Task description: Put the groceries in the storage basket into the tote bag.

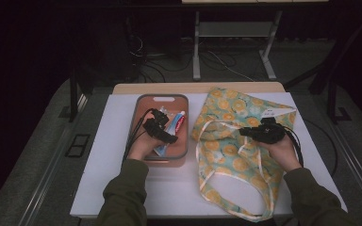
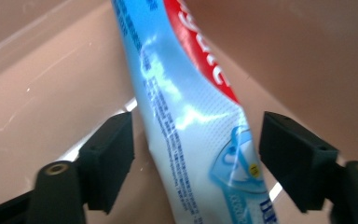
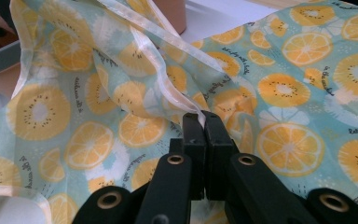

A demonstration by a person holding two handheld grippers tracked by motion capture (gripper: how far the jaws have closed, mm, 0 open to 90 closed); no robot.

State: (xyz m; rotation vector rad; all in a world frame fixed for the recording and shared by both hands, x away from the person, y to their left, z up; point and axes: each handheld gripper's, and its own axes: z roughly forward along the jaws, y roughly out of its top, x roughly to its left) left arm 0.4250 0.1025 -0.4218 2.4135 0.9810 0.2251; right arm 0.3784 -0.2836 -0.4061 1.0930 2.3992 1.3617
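A blue, white and red toothpaste tube [image 1: 173,131] lies in a pink bin with a grey rim [image 1: 138,104] at the table's left. My left gripper [image 1: 169,136] reaches down into the bin. In the left gripper view its jaws stand open on either side of the tube [image 2: 191,116], not pressing it. A fabric tote bag printed with orange slices [image 1: 231,155] is spread on the right half. My right gripper [image 1: 243,132] is shut on the bag's top edge [image 3: 186,105], lifting the fabric a little.
The bin and bag rest on a white board [image 1: 169,188] over a wooden table. The bag's pale handles [image 1: 207,174] loop toward the front edge. Beyond the table are a desk frame [image 1: 197,47] and cables on the floor.
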